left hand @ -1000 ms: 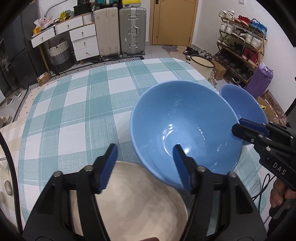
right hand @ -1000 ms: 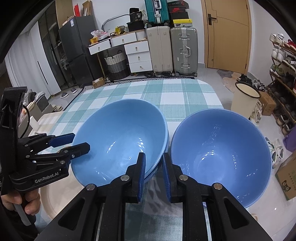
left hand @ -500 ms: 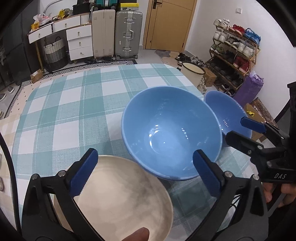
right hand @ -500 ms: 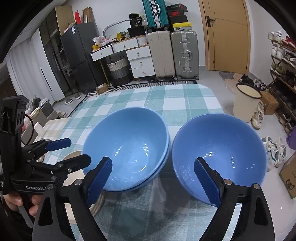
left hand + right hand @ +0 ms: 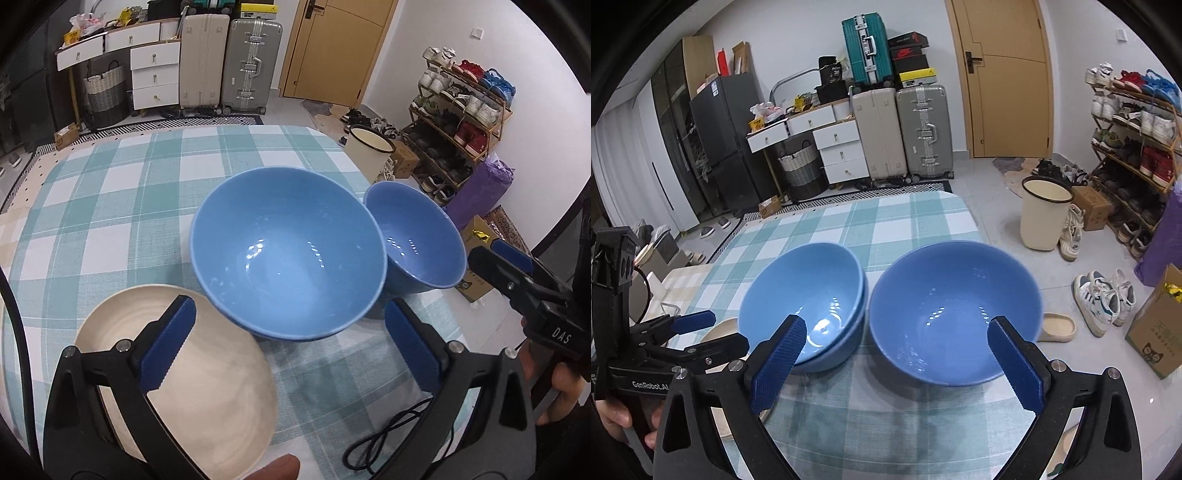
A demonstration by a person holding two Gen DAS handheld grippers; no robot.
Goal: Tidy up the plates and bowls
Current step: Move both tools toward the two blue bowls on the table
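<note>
My left gripper [image 5: 286, 347] is released, jaws wide, nothing between; my right gripper [image 5: 897, 363] has just been opening, also empty. Cream plate [image 5: 207, 391] sits lower left under my left finger. Stacked bowls [image 5: 288, 254] at frame centre, single bowl [image 5: 417, 240] just right of them. All on the checked cloth [image 5: 122, 192].

On the checked bench [image 5: 110, 206], a large blue bowl [image 5: 288, 258] sits with a smaller blue bowl [image 5: 417, 240] touching its right side. A cream plate [image 5: 207, 387] lies just beside the large bowl, lower left. The left gripper [image 5: 288, 350] hangs wide open before that bowl, gripping nothing.
</note>
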